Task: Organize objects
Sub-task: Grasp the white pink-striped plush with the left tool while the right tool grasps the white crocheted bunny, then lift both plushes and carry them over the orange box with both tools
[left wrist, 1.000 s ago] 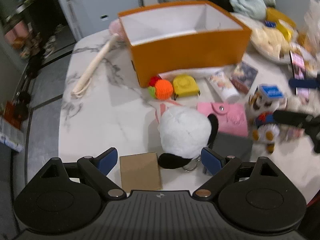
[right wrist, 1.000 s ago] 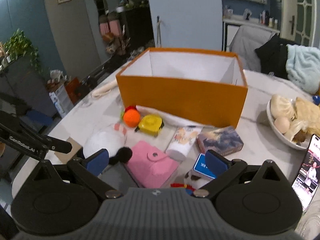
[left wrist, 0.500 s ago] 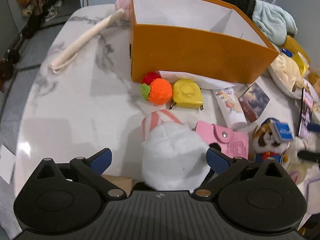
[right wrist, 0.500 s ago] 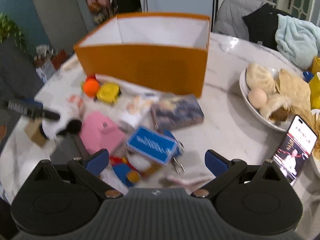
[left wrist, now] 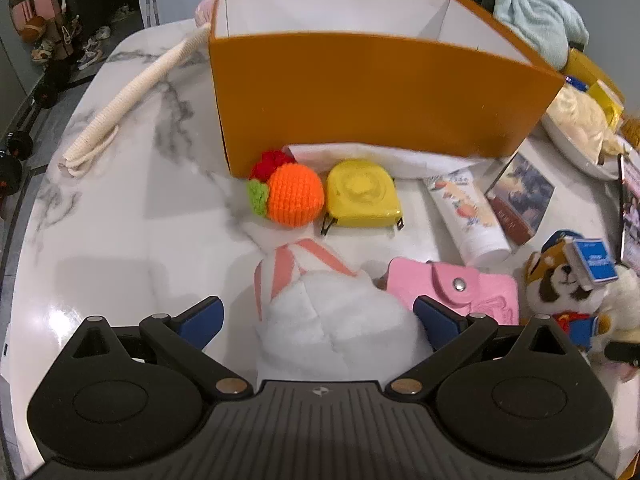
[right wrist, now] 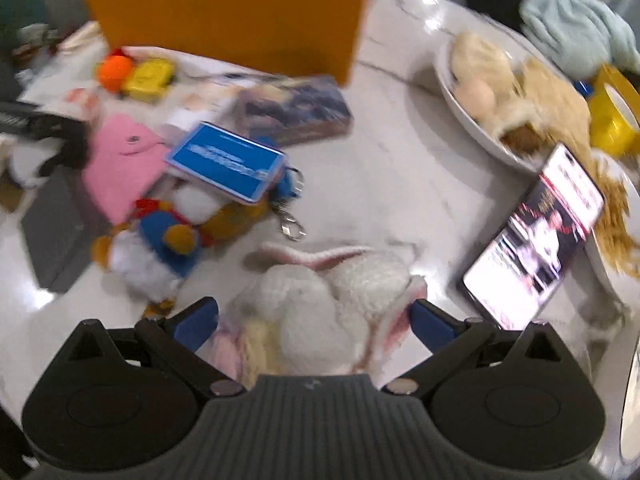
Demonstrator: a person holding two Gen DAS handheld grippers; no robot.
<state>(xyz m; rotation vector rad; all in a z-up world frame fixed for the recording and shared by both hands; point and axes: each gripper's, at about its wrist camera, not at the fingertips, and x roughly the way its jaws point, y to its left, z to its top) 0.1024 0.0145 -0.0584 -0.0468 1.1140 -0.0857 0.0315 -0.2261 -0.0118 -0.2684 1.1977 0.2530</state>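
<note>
The whole right wrist view is smeared. The white plush [left wrist: 340, 320] disappears under the left gripper's body, the orange box [left wrist: 360, 92] hides the tissue's [left wrist: 380, 156] far edge.

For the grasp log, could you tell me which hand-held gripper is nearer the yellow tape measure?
Left. The left hand-held gripper straddles a white plush just before the yellow tape measure; the right hand-held gripper sits far across the clutter from it.
</note>
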